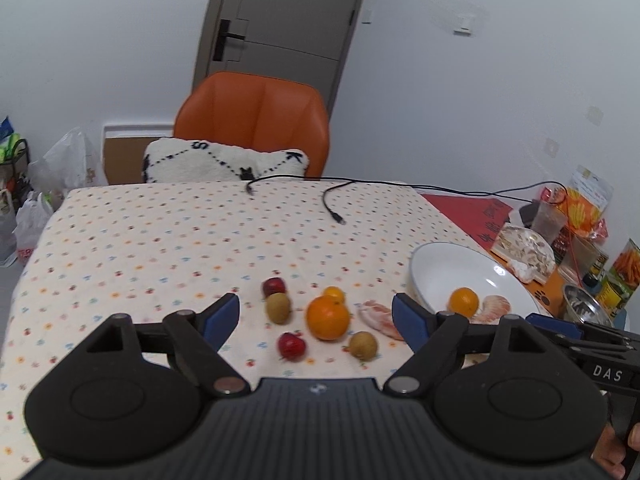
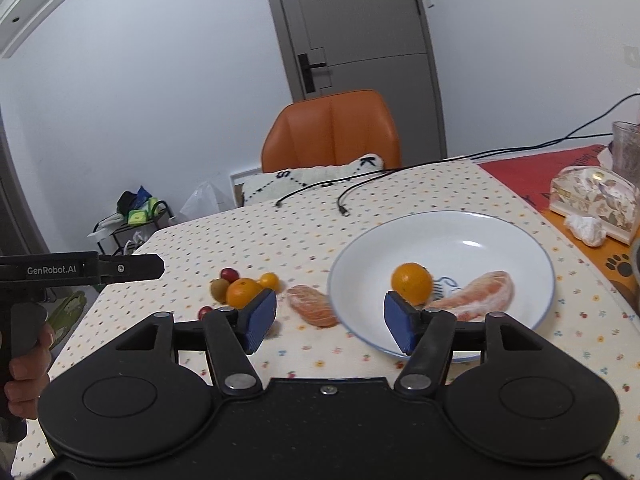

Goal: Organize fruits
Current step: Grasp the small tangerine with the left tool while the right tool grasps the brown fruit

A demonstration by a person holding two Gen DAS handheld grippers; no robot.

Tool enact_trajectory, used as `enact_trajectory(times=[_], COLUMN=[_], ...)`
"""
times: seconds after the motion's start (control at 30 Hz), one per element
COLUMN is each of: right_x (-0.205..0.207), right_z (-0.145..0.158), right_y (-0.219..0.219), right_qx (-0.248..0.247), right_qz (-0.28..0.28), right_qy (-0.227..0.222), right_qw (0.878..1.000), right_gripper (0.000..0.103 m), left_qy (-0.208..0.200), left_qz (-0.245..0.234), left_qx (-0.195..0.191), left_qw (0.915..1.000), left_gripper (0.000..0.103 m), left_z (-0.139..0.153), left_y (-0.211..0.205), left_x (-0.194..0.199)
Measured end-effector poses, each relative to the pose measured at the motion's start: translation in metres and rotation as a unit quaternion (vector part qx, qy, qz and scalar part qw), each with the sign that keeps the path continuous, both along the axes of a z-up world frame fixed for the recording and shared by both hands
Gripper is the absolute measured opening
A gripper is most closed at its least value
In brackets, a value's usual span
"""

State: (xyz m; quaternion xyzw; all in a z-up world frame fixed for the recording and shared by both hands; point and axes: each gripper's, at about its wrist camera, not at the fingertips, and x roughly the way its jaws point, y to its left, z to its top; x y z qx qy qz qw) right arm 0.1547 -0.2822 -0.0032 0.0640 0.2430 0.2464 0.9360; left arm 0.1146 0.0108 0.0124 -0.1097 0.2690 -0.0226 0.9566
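Note:
On the dotted tablecloth lies a fruit cluster: a large orange (image 1: 328,317), a small orange (image 1: 334,294), two red fruits (image 1: 274,286) (image 1: 292,346) and two brown round fruits (image 1: 278,307) (image 1: 363,345). A peeled citrus segment (image 2: 312,310) rests just left of the white plate (image 2: 460,240). In the plate are an orange (image 2: 412,283) and a second segment (image 2: 480,296). My left gripper (image 1: 316,316) hangs open above the cluster. My right gripper (image 2: 331,324) is open over the plate's near-left rim, holding nothing.
Two black cables (image 1: 332,204) trail across the far side of the table. Behind it stands an orange chair (image 1: 256,120) with a white pillow (image 1: 224,164). A tissue box (image 2: 592,200), a metal bowl (image 1: 584,308) and snack packets (image 1: 588,200) crowd the right side.

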Motion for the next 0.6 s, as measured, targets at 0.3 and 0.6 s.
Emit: enact_trajectory(times=[0.3, 0.6], right_x=[-0.003, -0.003], right_z=[0.003, -0.002], right_y=[0.02, 0.037], right_qx=[-0.008, -0.016], right_qz=[0.018, 0.035], right_qy=[0.001, 0.006], right_qw=[1.0, 0.999], right_gripper=[0.06, 0.06], left_qy=[0.003, 0.015], left_qz=[0.027, 0.038], left_qx=[-0.009, -0.007], left_qw=[0.9996, 0.9991], left_gripper=[0.082, 0.081], left_z=[-0.006, -0.022], left_y=[0.028, 0.037], left_x=[-0.013, -0.016])
